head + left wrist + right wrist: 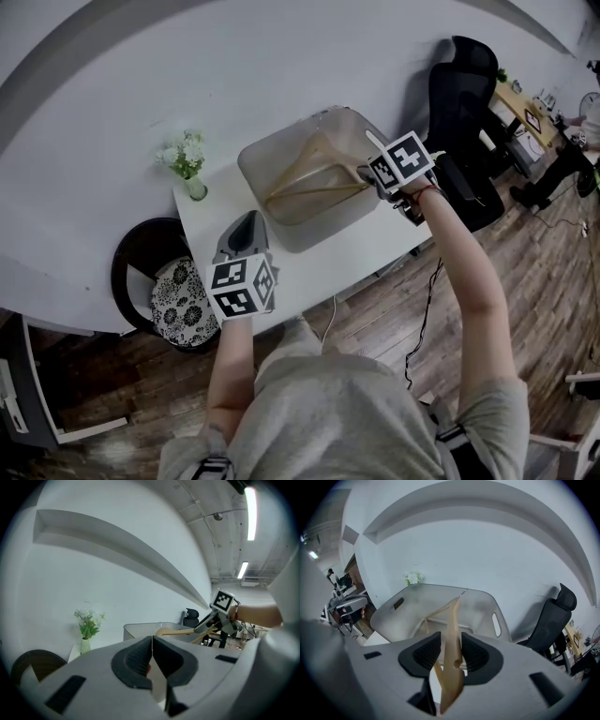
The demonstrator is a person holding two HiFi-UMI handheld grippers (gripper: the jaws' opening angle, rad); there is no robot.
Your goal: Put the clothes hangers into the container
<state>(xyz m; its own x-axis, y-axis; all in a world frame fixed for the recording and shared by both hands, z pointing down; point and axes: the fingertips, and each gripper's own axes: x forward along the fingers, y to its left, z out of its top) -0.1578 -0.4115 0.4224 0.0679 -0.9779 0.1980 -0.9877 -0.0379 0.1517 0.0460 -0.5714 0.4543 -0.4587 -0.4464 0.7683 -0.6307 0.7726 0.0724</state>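
Pale smooth wooden hanger (309, 178), translucent frosted plastic container (281, 150), matt white table (309, 272), dark wood-plank floor (525, 253)

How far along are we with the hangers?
Mostly done: a hanger lies in the container, its end between the right tongs, which stand apart, not clamped. The left tongs are shut, empty. Remaining: pull the right tongs clear; I see no other hanger outside.

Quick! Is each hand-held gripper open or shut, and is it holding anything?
Left hand-held gripper: shut, holding nothing.
Right hand-held gripper: open, with the light brown wooden clothes hanger between its jaws, seemingly not clamped.
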